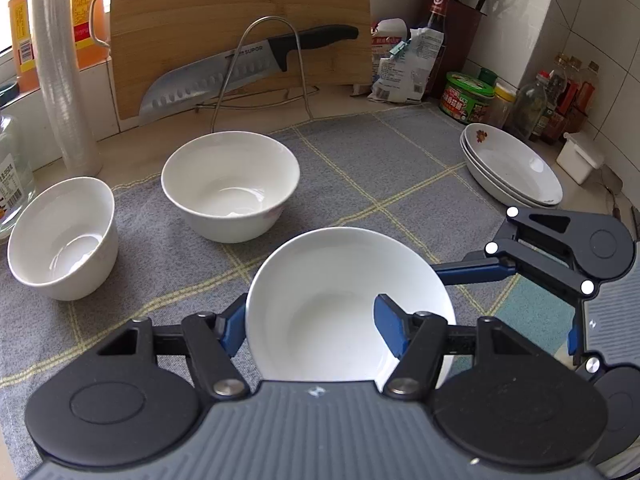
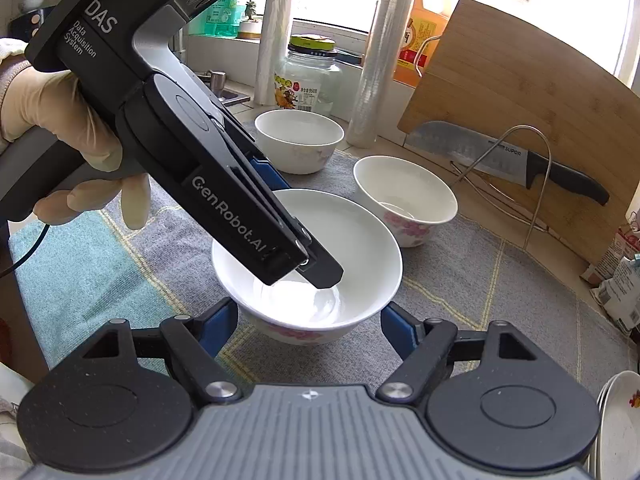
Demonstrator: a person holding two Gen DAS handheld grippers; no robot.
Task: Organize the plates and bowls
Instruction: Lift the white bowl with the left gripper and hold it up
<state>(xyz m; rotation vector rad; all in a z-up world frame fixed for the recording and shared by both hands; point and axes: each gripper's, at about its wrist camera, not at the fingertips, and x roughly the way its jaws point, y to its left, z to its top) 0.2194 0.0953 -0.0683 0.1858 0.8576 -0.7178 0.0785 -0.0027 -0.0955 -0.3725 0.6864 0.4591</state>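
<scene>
From the right wrist we see the left gripper [image 2: 320,276] clamped on the near white ceramic bowl's [image 2: 360,248] wall, one finger inside, and pink flowers on its outside, hidden from the left wrist. Our right gripper [image 2: 308,328] stands wide, holding nothing. Ahead sit two more white bowls [image 1: 230,184]; stacked plates [image 1: 516,168] lie right, partly cut off.

Beige counter [image 1: 352,110]; grey checked mat [image 1: 400,152] with two bowls [image 1: 230,184], stacked plates [image 1: 516,168]
</scene>
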